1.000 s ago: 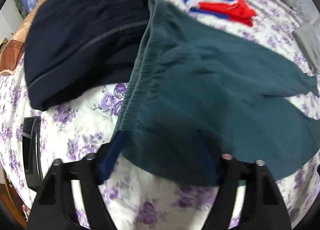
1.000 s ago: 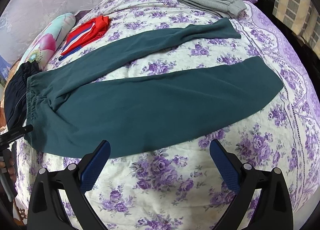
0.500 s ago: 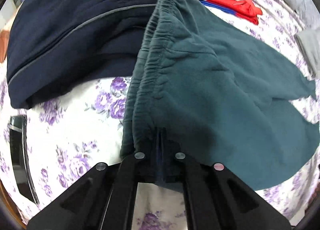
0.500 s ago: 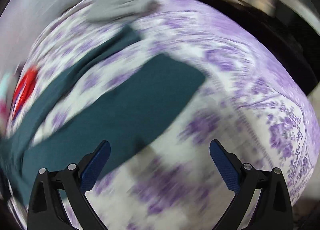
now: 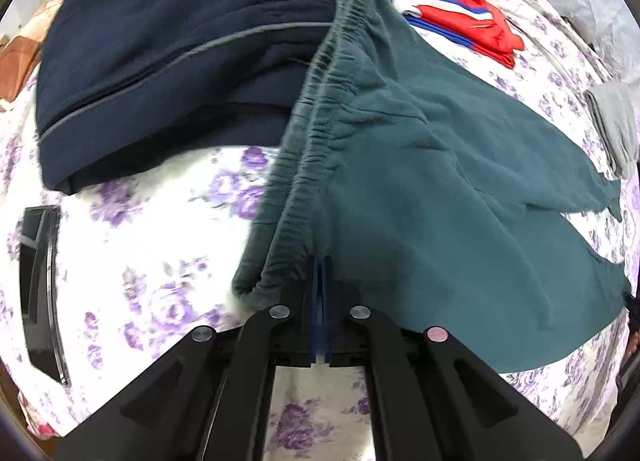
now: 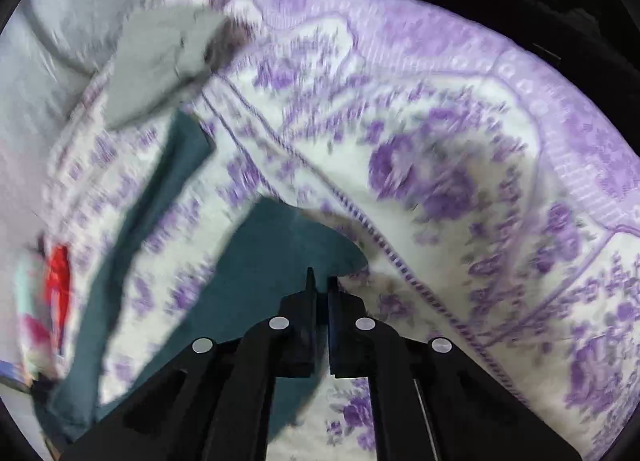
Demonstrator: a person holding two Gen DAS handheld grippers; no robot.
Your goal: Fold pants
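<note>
— Right wrist view was smeared with motion blur for me; what could you make out there?

— I could see the bedspread [image 6: 460,181], a grey garment [image 6: 160,65] at the top and the teal pants [image 6: 256,261], their legs cut off at the lower left. The right gripper [image 6: 319,281] had its jaws drawn nearly together over the near leg's cuff end; I could not tell whether the pads pinched the cloth.

— And the pants themselves?

— Spread flat on the flowered bed, legs apart. In my left view the teal pants [image 5: 420,189] had a gathered elastic waistband overlapping a folded navy garment [image 5: 168,45], with a red striped one [image 5: 452,25] beyond.

— How did the left gripper [image 5: 320,273] stand?

— It pointed steeply down, jaws closed on the waistband corner, which was bunched up beside them.
</note>
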